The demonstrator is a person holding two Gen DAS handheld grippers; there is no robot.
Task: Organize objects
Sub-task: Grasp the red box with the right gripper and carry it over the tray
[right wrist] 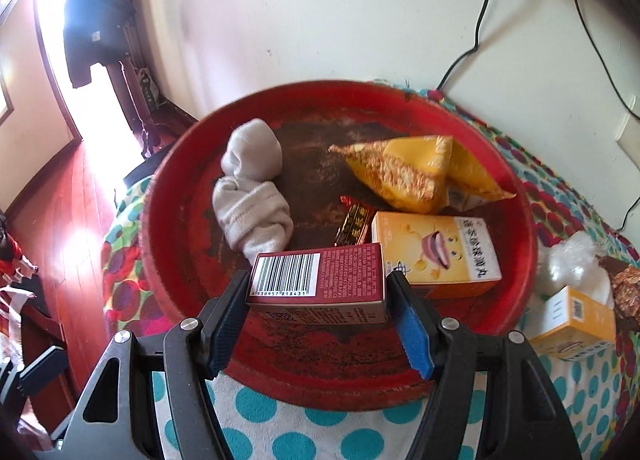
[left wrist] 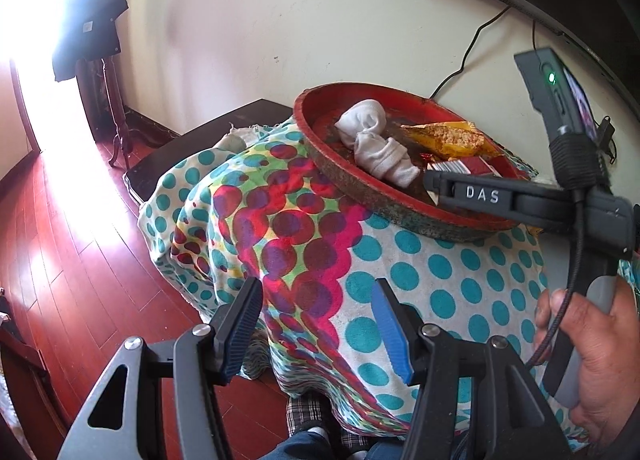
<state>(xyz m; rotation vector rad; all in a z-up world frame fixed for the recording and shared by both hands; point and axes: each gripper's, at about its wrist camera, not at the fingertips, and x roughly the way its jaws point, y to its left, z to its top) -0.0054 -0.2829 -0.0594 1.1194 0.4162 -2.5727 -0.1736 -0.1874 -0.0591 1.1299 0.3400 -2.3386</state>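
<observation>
— While clamped between the blue pads of the right gripper (right wrist: 318, 324): a dark red box (right wrist: 320, 280), barcode face up, held level over the near rim of the round red tray (right wrist: 180, 260).

— And beyond those fingertips?

— Just past the box, a yellow carton (right wrist: 440, 252) lying flat in the tray; between the two, a small red-and-gold wrapped sweet (right wrist: 354, 219). Farther ahead, yellow snack packets (right wrist: 420, 175); ahead and to the left, a rolled white sock (right wrist: 252, 195). Off to the right of the fingers, outside the tray on the dotted cloth (right wrist: 280, 412): a second yellow carton (right wrist: 576, 324) touching a clear plastic bag (right wrist: 572, 264).

— The other tool?

— Left gripper (left wrist: 318, 328), jaws about half apart, nothing between them, poised above the cloth draped down the table's side. Ahead and to the right, the tray again, the sock and packets inside. At far right, a hand (left wrist: 600, 360) wrapped around the right gripper's handle, cable alongside.

— Behind it all?

— Pale wall, black cables, red wooden floor (left wrist: 60, 240) to the left.
</observation>
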